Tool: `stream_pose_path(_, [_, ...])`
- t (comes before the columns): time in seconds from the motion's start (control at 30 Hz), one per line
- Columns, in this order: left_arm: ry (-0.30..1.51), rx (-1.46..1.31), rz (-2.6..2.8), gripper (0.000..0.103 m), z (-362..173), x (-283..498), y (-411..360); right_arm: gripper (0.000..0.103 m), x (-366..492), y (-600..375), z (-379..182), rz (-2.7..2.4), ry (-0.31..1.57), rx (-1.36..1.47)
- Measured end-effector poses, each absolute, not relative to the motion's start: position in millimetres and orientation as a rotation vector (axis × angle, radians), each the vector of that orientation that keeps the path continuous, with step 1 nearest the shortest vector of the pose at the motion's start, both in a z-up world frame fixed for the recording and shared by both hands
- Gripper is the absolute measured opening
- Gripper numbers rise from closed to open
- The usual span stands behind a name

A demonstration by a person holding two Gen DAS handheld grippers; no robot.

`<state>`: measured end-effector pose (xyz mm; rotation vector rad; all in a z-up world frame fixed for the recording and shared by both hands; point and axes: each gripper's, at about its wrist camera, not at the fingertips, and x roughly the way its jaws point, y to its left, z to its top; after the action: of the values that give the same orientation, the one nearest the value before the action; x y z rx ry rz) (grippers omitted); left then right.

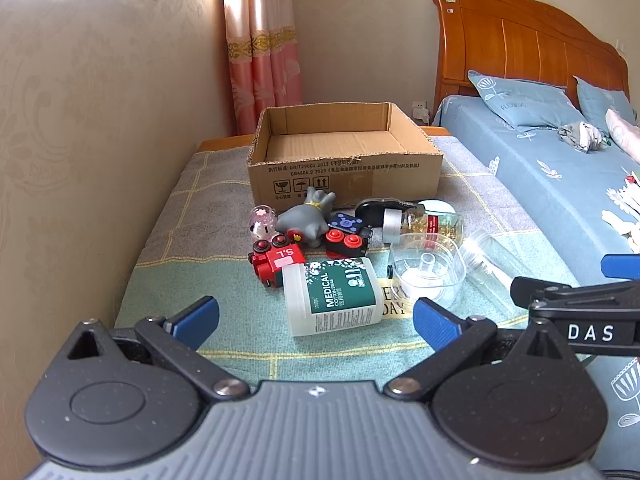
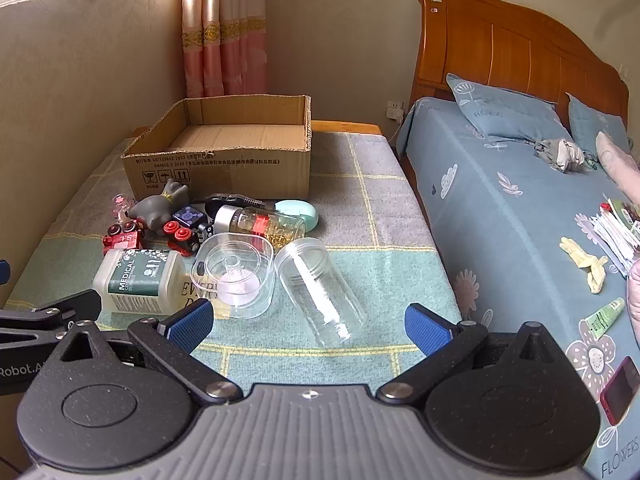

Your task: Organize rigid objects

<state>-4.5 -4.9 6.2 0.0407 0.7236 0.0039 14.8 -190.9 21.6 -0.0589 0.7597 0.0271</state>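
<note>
Nothing is packed yet: both the left hand-held gripper [image 1: 316, 320] and right hand-held gripper [image 2: 308, 326] gape wide and empty, the swab bottle [image 1: 334, 296] just ahead, the cardboard box [image 1: 344, 156] beyond, awaiting a first grasp.

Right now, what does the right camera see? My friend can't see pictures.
An open gripper hovers over a table with a clear jar lying sideways, toys, bottles and an empty cardboard box. A blue bed is beside it.

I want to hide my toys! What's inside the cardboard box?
Nothing shows inside the box, only its bare cardboard floor. The near wall hides the front strip of the floor, so I cannot tell what lies there.
</note>
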Motion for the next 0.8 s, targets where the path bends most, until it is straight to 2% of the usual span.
stream_pose_path(0.8, [0.722,0.039,0.002,0.102,6.4,-4.6,-5.0,0.103,15.4,-190.9,23.8,0.027,0.751,-0.069])
